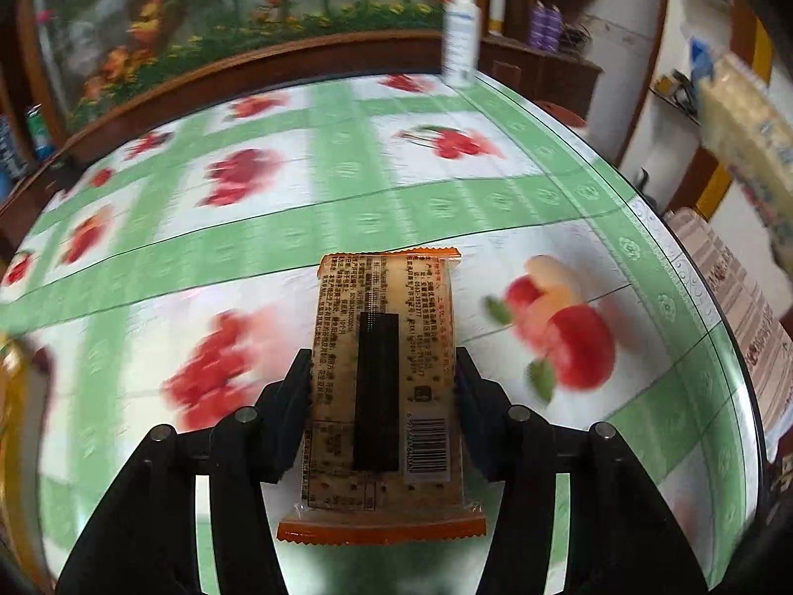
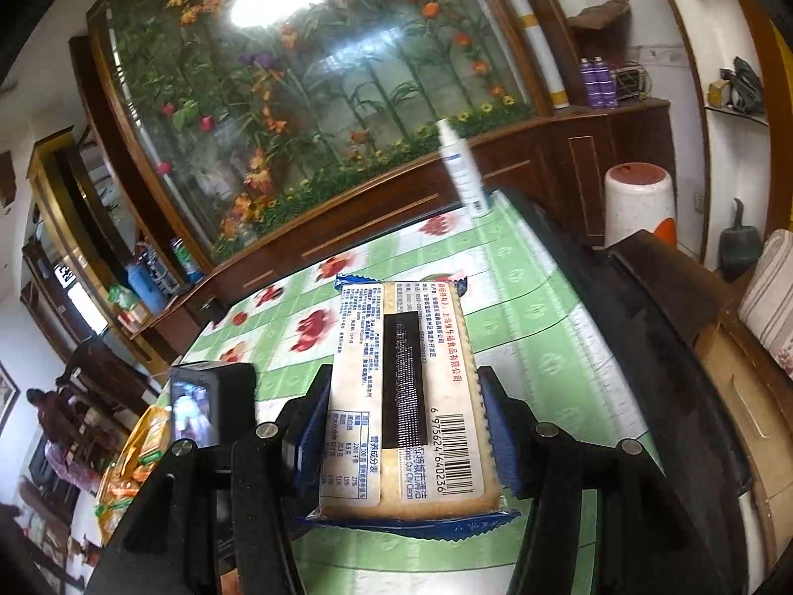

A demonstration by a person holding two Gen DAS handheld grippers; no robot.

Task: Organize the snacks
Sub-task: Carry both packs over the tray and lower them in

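Left wrist view heavily motion-blurred: fruit-print tablecloth (image 1: 347, 198) smeared, prints hard to make out. White bottle (image 1: 461, 34) at far table edge blurred, label unreadable. At right frame edge, blue-sealed cracker pack (image 1: 748, 139) seen again, blurred and cut off by the frame. Striped cloth or box at right edge too cropped to identify. Small print on orange-sealed cracker pack (image 1: 381, 386) only partly legible; black strip down its middle, barcode at lower right.

Left gripper (image 1: 382, 372) clamped on orange-sealed cracker pack: both black fingers (image 1: 292, 396) pressing on its long sides around mid-length, pack lengthwise between jaws, far end sticking out past the tips, near crimped seal lying toward the camera. Whether pack is off the cloth: cannot tell.

Right wrist view sharper. Orange snack bag (image 2: 134, 466) at lower left partly hidden behind gripper body and small camera block (image 2: 198, 411). People at far left tiny and blurred. Flower-painted glass panel (image 2: 307, 99) behind table, glare spot washing out its top.

Right gripper (image 2: 404, 386) clamped on blue-sealed cracker pack, pads (image 2: 500, 426) against both long sides, pack lengthwise between jaws, back label up, far seal beyond the tips, held above table with white bottle beyond at far corner.
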